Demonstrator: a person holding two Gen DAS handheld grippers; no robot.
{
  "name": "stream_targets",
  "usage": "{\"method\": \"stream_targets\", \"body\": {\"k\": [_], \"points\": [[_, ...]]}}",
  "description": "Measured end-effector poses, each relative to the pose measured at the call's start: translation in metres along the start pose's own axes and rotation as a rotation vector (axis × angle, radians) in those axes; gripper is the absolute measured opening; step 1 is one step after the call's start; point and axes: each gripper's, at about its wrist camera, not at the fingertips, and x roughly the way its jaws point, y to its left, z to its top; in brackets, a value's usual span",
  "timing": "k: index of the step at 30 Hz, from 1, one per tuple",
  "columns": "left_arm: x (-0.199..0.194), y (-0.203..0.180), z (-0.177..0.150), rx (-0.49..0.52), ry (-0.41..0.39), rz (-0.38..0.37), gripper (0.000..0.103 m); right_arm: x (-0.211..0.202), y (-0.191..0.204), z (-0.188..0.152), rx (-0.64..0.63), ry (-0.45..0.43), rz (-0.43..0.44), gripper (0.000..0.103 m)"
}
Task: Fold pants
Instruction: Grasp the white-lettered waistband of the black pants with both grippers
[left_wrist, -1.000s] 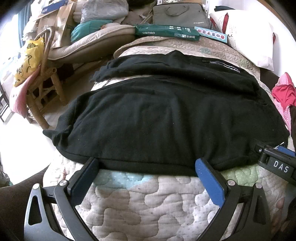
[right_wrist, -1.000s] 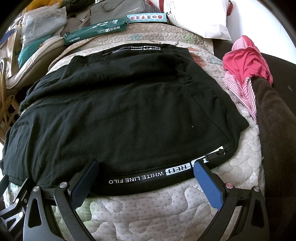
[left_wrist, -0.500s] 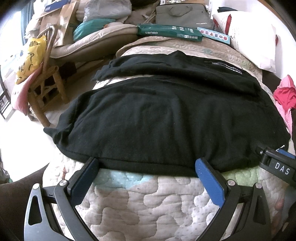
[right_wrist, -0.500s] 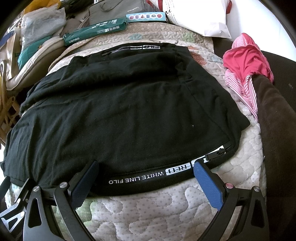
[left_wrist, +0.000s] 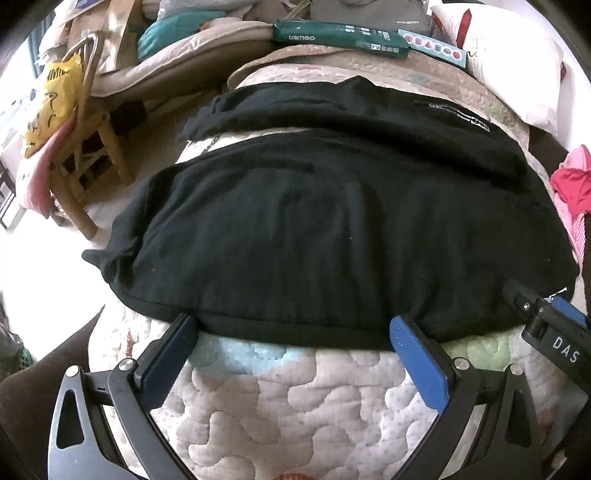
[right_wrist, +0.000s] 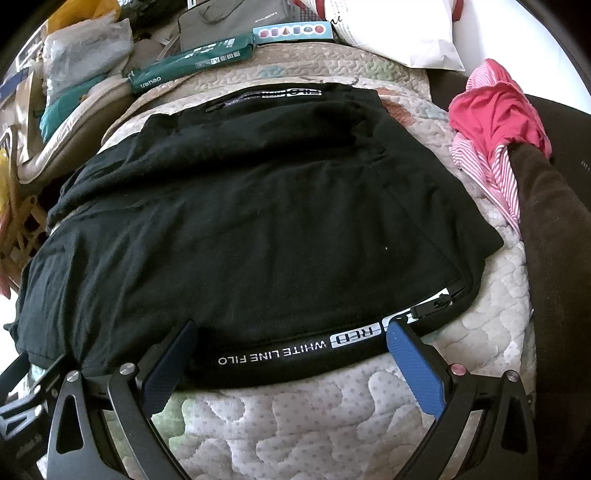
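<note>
Black pants (left_wrist: 332, 229) lie spread flat on a quilted pad (left_wrist: 280, 410), both legs stretching away to the left. They also fill the right wrist view (right_wrist: 258, 229), with white lettering along the near seam (right_wrist: 295, 350) and a zip pull (right_wrist: 432, 306). My left gripper (left_wrist: 295, 332) is open, its blue pads at the near hem, holding nothing. My right gripper (right_wrist: 291, 339) is open, its pads at the lettered near edge, holding nothing. The right gripper's body shows at the right in the left wrist view (left_wrist: 554, 339).
A red and striped garment (right_wrist: 498, 122) lies on a dark armrest (right_wrist: 554, 240) at the right. A green box (left_wrist: 340, 37), a grey bag (right_wrist: 229, 18) and a white pillow (right_wrist: 399, 26) sit beyond the pants. A wooden chair (left_wrist: 77, 147) stands at the left.
Both grippers have drifted very slightly; the view shifts a little. The pants have not moved and both grippers stay open.
</note>
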Motion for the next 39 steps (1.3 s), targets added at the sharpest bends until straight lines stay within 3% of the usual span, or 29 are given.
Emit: {"method": "stream_targets", "body": {"k": [6,12,16,21,25,30,35,39], "points": [[-0.001,0.000,-0.004,-0.014,-0.044,0.001,0.103,0.001,0.001,0.001,-0.020,0.015,-0.009,0.103],[-0.026,0.010,-0.003,-0.006,-0.008,0.013,0.103,-0.003,0.000,-0.001,-0.030,0.011,0.002,0.103],[-0.060,0.024,0.001,-0.019,-0.079,-0.001,0.103,-0.022,-0.004,-0.006,-0.039,-0.017,-0.040,0.102],[-0.091,0.024,0.015,0.052,-0.187,0.009,0.103,-0.062,-0.012,-0.001,-0.027,-0.110,-0.026,0.102],[-0.105,0.014,0.030,0.110,-0.246,-0.002,0.103,-0.085,-0.011,0.017,-0.061,-0.185,-0.004,0.102],[-0.110,0.001,0.044,0.154,-0.285,-0.012,0.103,-0.097,-0.005,0.051,-0.127,-0.215,0.040,0.103],[-0.097,-0.001,0.061,0.149,-0.286,0.010,0.103,-0.089,-0.002,0.083,-0.151,-0.224,0.034,0.103],[-0.077,0.008,0.076,0.117,-0.239,0.001,0.103,-0.075,0.001,0.107,-0.164,-0.226,0.029,0.103]]}}
